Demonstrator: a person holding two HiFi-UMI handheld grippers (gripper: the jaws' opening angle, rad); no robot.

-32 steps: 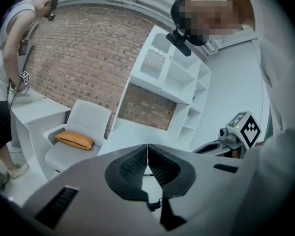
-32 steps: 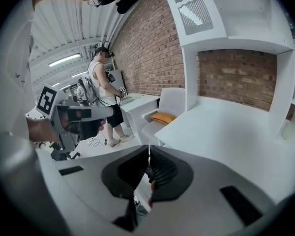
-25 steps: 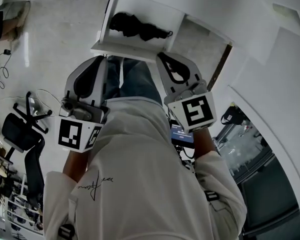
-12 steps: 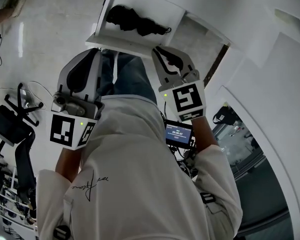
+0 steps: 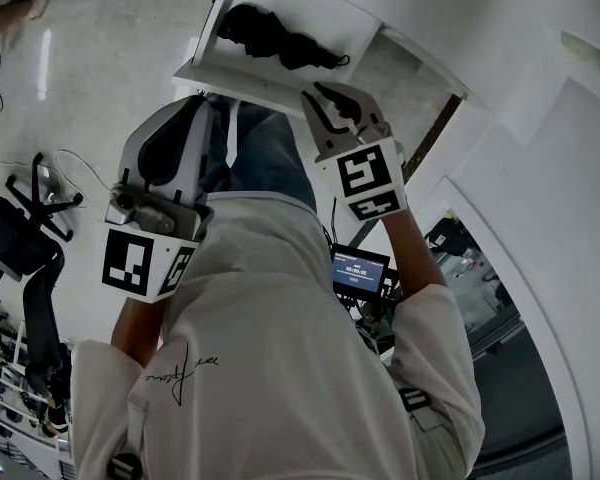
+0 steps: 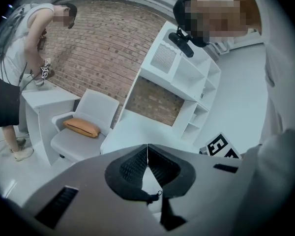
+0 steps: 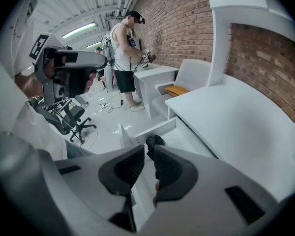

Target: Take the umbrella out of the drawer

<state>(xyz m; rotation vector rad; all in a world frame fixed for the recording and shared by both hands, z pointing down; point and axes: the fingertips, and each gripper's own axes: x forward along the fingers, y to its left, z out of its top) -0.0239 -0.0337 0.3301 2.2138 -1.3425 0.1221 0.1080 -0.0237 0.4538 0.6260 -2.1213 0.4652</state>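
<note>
The umbrella (image 5: 275, 40) is crumpled black cloth in a smooth, matt white drawer (image 5: 242, 80); the floor (image 5: 110, 58) is glossy, the wall (image 7: 182, 18) rough brick.

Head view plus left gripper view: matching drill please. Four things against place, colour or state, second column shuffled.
Things:
1. umbrella
2. drawer
3. left gripper
4. cushion

Place, colour or state:
a. orange, on the white armchair
b. jaws together, nothing between them
c. pulled open
d. black, lying in the drawer

Pairs: 1-d, 2-c, 3-b, 4-a
</note>
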